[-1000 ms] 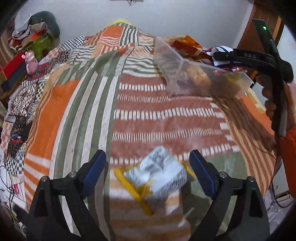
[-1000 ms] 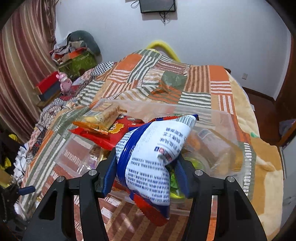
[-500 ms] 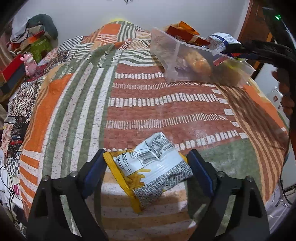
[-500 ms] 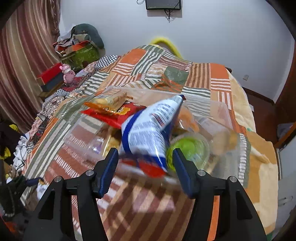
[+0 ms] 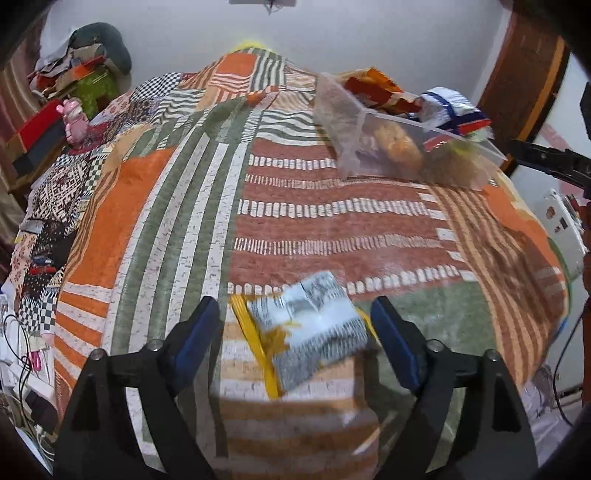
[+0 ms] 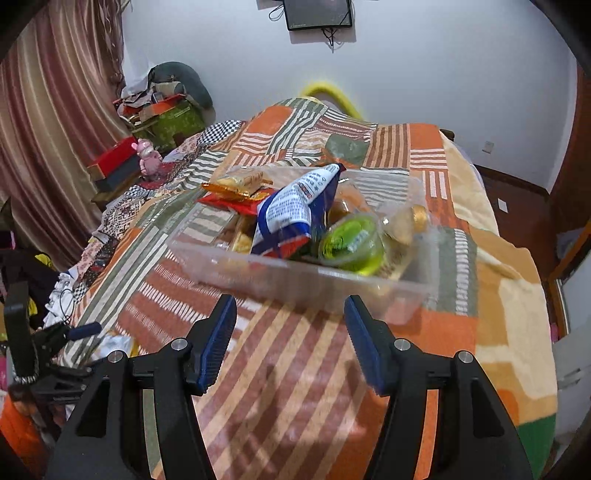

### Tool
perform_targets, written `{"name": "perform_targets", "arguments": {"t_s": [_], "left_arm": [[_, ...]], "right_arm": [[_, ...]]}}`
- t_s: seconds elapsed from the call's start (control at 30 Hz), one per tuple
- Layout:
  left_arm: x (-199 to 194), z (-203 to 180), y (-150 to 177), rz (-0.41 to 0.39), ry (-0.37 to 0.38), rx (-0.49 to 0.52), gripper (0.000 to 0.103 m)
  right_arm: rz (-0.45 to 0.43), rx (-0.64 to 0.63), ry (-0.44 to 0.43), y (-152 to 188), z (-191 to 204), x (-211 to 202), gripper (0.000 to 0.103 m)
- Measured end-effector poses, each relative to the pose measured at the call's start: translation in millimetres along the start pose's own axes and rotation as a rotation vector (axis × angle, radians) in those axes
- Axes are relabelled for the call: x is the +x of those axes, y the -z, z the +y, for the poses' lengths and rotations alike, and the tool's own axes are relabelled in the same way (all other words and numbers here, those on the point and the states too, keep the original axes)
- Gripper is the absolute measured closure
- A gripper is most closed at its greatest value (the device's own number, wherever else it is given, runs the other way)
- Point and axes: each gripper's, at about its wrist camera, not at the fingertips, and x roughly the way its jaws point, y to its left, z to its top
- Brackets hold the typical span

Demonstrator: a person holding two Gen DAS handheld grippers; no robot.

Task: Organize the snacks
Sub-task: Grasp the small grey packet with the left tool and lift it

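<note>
A white and yellow snack packet lies on the patchwork bedspread between the open jaws of my left gripper, which touch nothing. A clear plastic bin holds several snacks: a blue and white bag, a red packet, a green jelly cup. My right gripper is open and empty, just in front of the bin. The bin also shows in the left wrist view at the far right.
The bed fills both views. A pink toy, a red box and piled clothes stand along the left by a curtain. A wall screen hangs at the back. Wooden floor lies to the right.
My right gripper let go of the blue and white bag into the bin and drew back. My left gripper stayed open around the yellow packet, shifting slightly.
</note>
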Motion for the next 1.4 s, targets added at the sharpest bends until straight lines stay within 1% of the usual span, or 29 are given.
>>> {"name": "perform_targets", "arguments": {"t_s": [0.07,0.13,0.23,0.27,0.33,0.37,0.4,0.43,0.47,0.5,0.53,0.57,0.6,0.67,0.73,0.77,0.8,0.83,0.87,0.9,0.97,1.07,1.13,1.17,1.2,1.3,1.4], "left_arm": [[-2,-1,4,0.008,-0.001,0.016,0.01],[2,0,9,0.033,-0.004,0.029,0.01],[16,1,13,0.076,-0.004,0.023,0.01],[19,1,14,0.074,-0.006,0.023,0.01],[23,-2,12,0.045,0.0,0.041,0.012],[24,-4,11,0.028,0.007,0.05,0.016],[27,-6,9,0.02,0.012,0.057,0.025],[28,-8,7,0.015,0.018,0.06,0.031],[29,-9,4,0.012,0.03,0.06,0.039],[30,-9,2,0.012,0.047,0.057,0.053],[31,-10,-1,0.015,0.055,0.055,0.06],[31,-9,-4,0.018,0.06,0.051,0.075],[33,-10,-8,0.027,0.069,0.046,0.081],[33,-10,-13,0.037,0.071,0.047,0.081],[29,-13,-16,0.035,0.06,0.069,0.081],[26,-14,-17,0.031,0.042,0.087,0.073],[24,-16,-17,0.024,0.02,0.099,0.051],[23,-17,-20,0.01,-0.004,0.11,0.038],[19,-18,-21,-0.017,-0.024,0.118,0.022],[17,-19,-23,-0.044,-0.036,0.13,0.02],[23,-20,-31,-0.035,-0.046,0.149,0.02],[37,-19,-42,-0.012,-0.023,0.16,0.02],[48,-21,-46,-0.013,-0.012,0.18,0.031],[55,-22,-48,-0.003,0.001,0.187,0.044],[60,-23,-48,0.005,0.007,0.182,0.05],[64,-18,-51,-0.005,0.047,0.14,0.053],[61,-15,-53,-0.006,0.059,0.108,0.056]], "right_arm": [[-0.001,0.013,-0.006,3,-2,-3,0.046],[-0.004,0.022,-0.007,5,-2,-6,0.046],[-0.003,0.033,-0.009,9,0,-8,0.046],[-0.002,0.034,-0.009,11,0,-9,0.046],[0.001,0.032,-0.007,14,1,-10,0.046],[0.004,0.031,-0.005,16,2,-11,0.046],[0.006,0.031,-0.002,17,3,-11,0.046],[0.008,0.032,-0.001,18,3,-11,0.046],[0.009,0.032,0.0,19,3,-12,0.046],[0.009,0.032,0.0,20,2,-12,0.046],[0.009,0.033,0.0,21,2,-12,0.046],[0.008,0.034,0.0,22,1,-13,0.046],[0.008,0.037,-0.001,22,0,-13,0.046],[0.01,0.04,-0.002,24,-1,-11,0.046],[0.01,0.04,0.002,26,-2,-11,0.046],[0.01,0.04,0.003,27,-3,-11,0.046],[0.012,0.041,0.002,27,-4,-11,0.046],[0.013,0.043,-0.001,28,-5,-10,0.046],[0.015,0.047,-0.004,28,-6,-9,0.046],[0.018,0.052,-0.007,29,-8,-8,0.046],[0.022,0.061,-0.012,29,-10,-6,0.046],[0.024,0.071,-0.019,29,-11,-4,0.046],[0.023,0.072,-0.024,29,-11,-5,0.046],[0.022,0.071,-0.025,29,-10,-5,0.046],[0.021,0.069,-0.026,29,-10,-6,0.046],[0.018,0.064,-0.025,29,-11,-7,0.046],[0.014,0.068,-0.024,28,-13,-8,0.046]]}}
